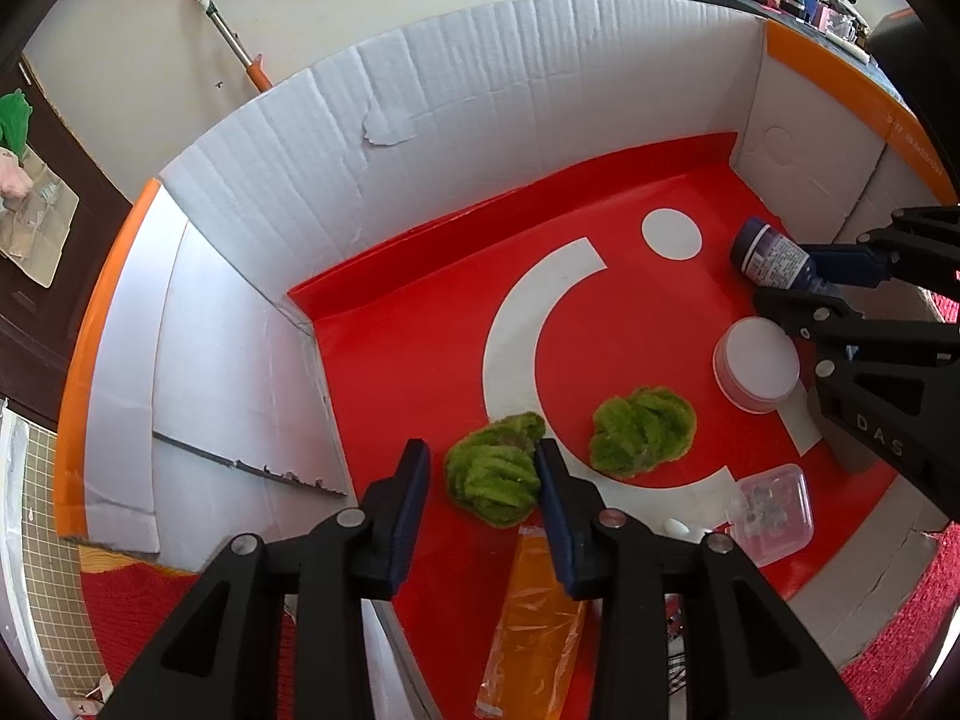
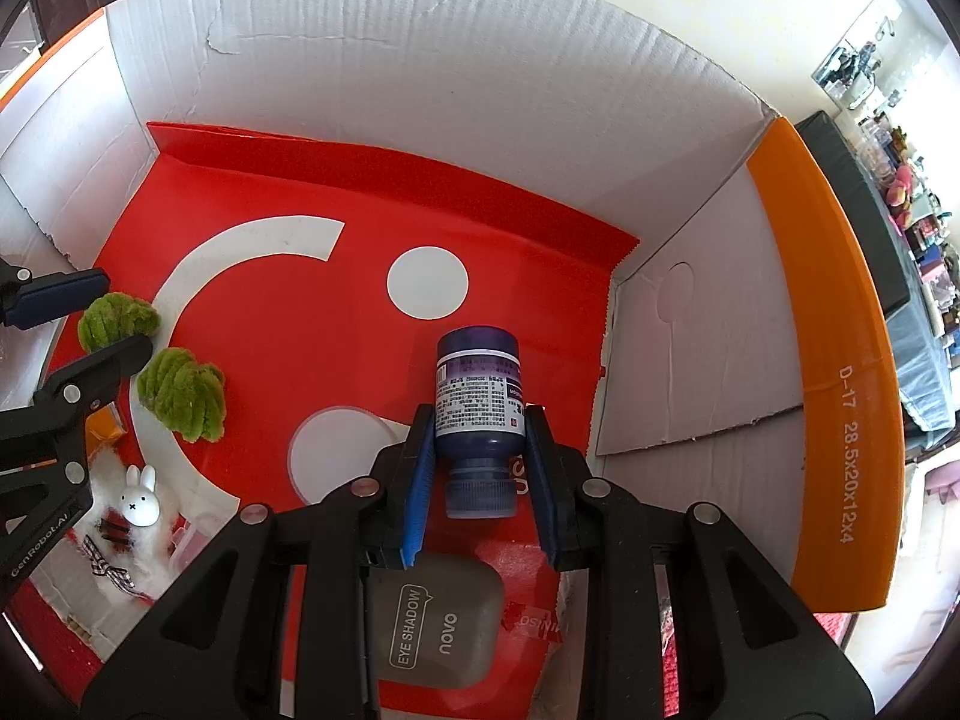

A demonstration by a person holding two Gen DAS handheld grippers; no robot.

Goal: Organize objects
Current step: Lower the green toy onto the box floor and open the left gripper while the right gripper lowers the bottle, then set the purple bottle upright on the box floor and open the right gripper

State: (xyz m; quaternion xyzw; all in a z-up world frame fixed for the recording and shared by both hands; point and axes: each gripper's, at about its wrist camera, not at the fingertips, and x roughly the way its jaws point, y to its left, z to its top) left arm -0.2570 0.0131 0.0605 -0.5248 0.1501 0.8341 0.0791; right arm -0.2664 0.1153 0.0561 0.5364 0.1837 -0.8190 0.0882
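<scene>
Gripping a dark blue plastic bottle (image 2: pixel 478 414) by its body, the right tongs (image 2: pixel 480 468) hold it above the red cardboard box floor (image 2: pixel 300 312). The left tongs (image 1: pixel 480 468) stand slightly open around a fuzzy green ball (image 1: pixel 492 483); a second fuzzy green ball (image 1: pixel 642 429) lies beyond.

My box (image 1: pixel 492 96) has white corrugated walls and a red floor with a white arc and dot. On that floor lie two green tufts (image 1: pixel 492 483) (image 1: pixel 642 429) side by side, a round white lid (image 1: pixel 757 363), a clear case (image 1: pixel 774 507), an orange packet (image 1: pixel 534 612), a grey eye-shadow case (image 2: pixel 438 636) and a white rabbit figure (image 2: pixel 139 495).
</scene>
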